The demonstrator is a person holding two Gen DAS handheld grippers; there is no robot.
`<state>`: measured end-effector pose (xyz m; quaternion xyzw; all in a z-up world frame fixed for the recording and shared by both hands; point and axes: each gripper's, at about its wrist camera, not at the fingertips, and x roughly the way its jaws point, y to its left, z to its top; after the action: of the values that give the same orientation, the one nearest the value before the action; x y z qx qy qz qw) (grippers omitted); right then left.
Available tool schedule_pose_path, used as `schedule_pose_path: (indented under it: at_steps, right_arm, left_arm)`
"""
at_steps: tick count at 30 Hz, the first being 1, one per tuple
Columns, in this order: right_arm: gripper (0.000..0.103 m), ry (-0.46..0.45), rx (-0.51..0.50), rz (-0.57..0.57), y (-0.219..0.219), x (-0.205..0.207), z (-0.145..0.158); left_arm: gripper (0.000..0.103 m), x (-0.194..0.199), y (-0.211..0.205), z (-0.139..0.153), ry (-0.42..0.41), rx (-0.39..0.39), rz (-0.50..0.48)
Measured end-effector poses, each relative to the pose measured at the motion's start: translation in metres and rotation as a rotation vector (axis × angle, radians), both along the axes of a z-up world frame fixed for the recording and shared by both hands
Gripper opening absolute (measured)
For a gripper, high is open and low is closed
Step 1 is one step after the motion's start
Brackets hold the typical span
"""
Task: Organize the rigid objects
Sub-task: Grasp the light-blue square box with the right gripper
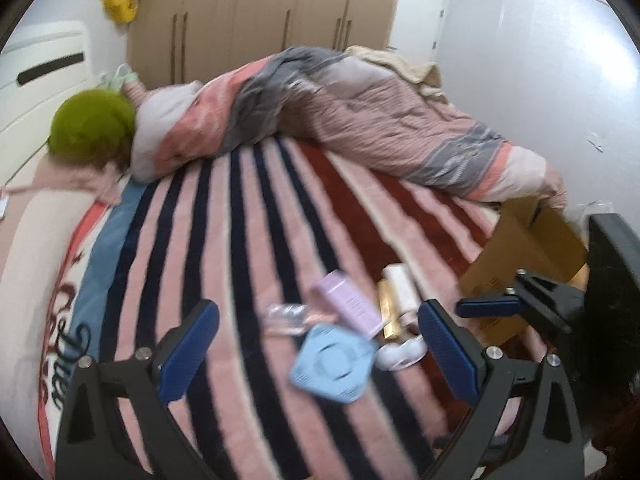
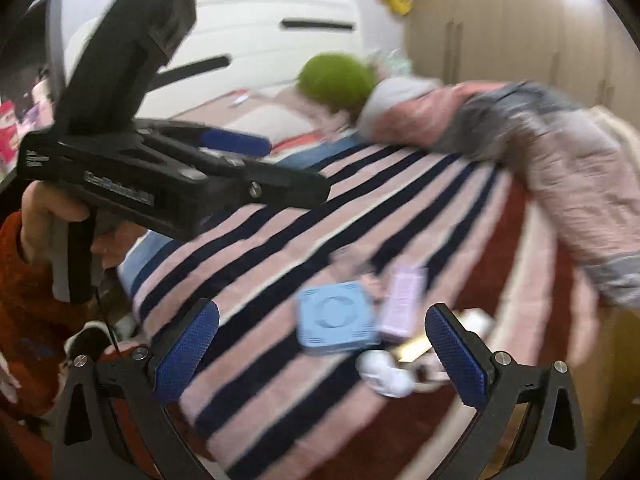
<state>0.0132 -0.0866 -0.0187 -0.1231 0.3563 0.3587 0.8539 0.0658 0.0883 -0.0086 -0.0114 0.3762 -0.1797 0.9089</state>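
Currently over the bed [image 1: 248, 216]: left claw [image 1: 320, 354] spread wide, nothing between its blue pads [image 1: 188, 354]. Right claw [image 2: 322, 356] likewise spread wide and empty. Clustered on the striped blanket [image 2: 304, 224], near a cardboard box [image 1: 524, 256]: blue square case [image 1: 334, 362], purple box [image 1: 348, 302], gold bar [image 1: 390, 312], white box [image 1: 400, 282], white rounded piece [image 1: 400, 354], clear plastic piece [image 1: 284, 316]. Blue case touching the purple box. Rumpled quilt [image 1: 360, 116] and green cushion [image 1: 92, 128] at the far side.
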Motion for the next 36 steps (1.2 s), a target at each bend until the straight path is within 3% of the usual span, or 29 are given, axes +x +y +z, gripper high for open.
schedule_pose_path:
  at_steps: [6,10,14,17,19,20,22,27,30,33,36]
  right_arm:
    - [0.103,0.140,-0.067,0.054,0.032,0.051,-0.079]
    - [0.103,0.210,-0.121,0.058,0.038,0.078,-0.111]
    - [0.103,0.190,-0.170,0.083,0.049,0.091,-0.116]
    - [0.101,0.256,-0.160,0.134,0.057,0.094,-0.120]
    - [0.101,0.266,-0.207,0.134,0.062,0.092,-0.125]
    - [0.099,0.275,-0.230,0.125,0.063,0.093,-0.129]
    - [0.082,0.263,-0.265,0.081,0.064,0.093,-0.135]
    - [0.078,0.217,-0.287,0.012,0.061,0.083,-0.129]
    - [0.077,0.176,-0.216,0.012,0.062,0.072,-0.112]
    - [0.077,0.157,-0.113,0.073,0.057,0.055,-0.076]
    - [0.077,0.086,-0.085,0.093,0.053,0.037,-0.044]
  left_arm:
    - [0.099,0.000,0.034,-0.047,0.050,-0.013,0.061]
    - [0.099,-0.004,0.047,-0.070,0.077,-0.033,0.072]
    - [0.099,-0.004,0.052,-0.081,0.096,-0.061,0.081]
    - [0.099,-0.003,0.053,-0.085,0.108,-0.069,0.087]
    - [0.099,-0.003,0.054,-0.087,0.112,-0.072,0.089]
    - [0.099,-0.004,0.055,-0.087,0.113,-0.074,0.089]
    - [0.099,-0.005,0.056,-0.087,0.116,-0.078,0.091]
    - [0.099,-0.008,0.056,-0.087,0.139,-0.117,0.071]
    - [0.099,-0.010,0.052,-0.080,0.146,-0.177,0.022]
    - [0.098,-0.013,0.042,-0.063,0.139,-0.264,-0.044]
    - [0.087,-0.016,0.026,-0.042,0.133,-0.330,-0.104]
